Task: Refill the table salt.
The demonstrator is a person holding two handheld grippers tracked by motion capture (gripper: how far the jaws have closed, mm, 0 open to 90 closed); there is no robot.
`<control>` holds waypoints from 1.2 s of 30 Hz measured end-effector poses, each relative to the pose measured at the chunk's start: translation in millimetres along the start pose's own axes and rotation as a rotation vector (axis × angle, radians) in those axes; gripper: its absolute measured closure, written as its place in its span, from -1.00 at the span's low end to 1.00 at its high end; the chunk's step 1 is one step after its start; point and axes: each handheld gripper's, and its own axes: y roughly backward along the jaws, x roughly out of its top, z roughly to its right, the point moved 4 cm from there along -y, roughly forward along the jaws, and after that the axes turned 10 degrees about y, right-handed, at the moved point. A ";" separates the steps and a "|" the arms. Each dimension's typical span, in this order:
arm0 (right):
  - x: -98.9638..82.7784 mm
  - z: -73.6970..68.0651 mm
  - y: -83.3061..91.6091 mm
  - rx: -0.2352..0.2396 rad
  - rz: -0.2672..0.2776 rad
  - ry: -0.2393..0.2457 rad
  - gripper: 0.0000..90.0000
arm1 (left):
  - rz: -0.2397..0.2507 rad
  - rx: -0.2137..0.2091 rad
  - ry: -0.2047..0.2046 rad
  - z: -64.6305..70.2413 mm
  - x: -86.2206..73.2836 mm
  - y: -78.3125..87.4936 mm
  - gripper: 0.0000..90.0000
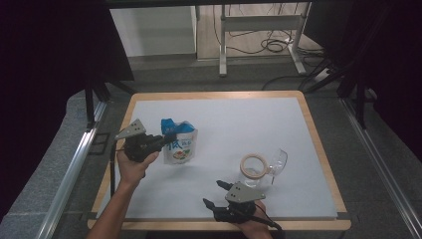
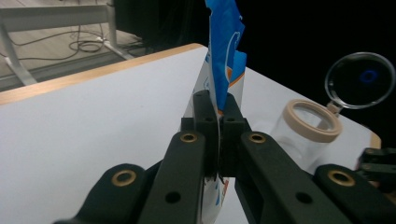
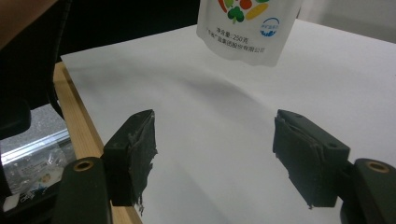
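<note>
Pouch (image 1: 179,144) pinched by left tongs (image 2: 217,122), table (image 1: 308,149) open around.

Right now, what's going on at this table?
A person is working with a hand-held gripper in each hand. The left hand-held gripper is shut on the edge of a blue and white pouch, holding it upright and lifted above the white table. The right hand-held gripper is open with nothing between its jaws, near the table's front edge. A clear jar with a beige rim stands nearby, its hinged lid swung open.
</note>
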 end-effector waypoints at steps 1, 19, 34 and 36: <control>-0.3 -0.4 -0.9 -0.006 -0.001 -0.001 -0.32 | -0.001 -0.005 0.002 2.6 -0.7 -1.1 1.00; -10.3 -0.8 -26.5 -0.129 -0.086 -0.025 -0.33 | -0.037 -0.068 0.000 49.2 -2.6 -12.1 1.00; -15.8 12.5 -44.1 -0.207 -0.115 -0.070 -0.34 | -0.055 -0.102 0.000 68.5 -7.1 -13.9 1.00; -16.0 13.8 -45.7 -0.215 -0.122 -0.067 -0.34 | -0.055 -0.106 0.006 69.7 -7.7 -15.5 1.00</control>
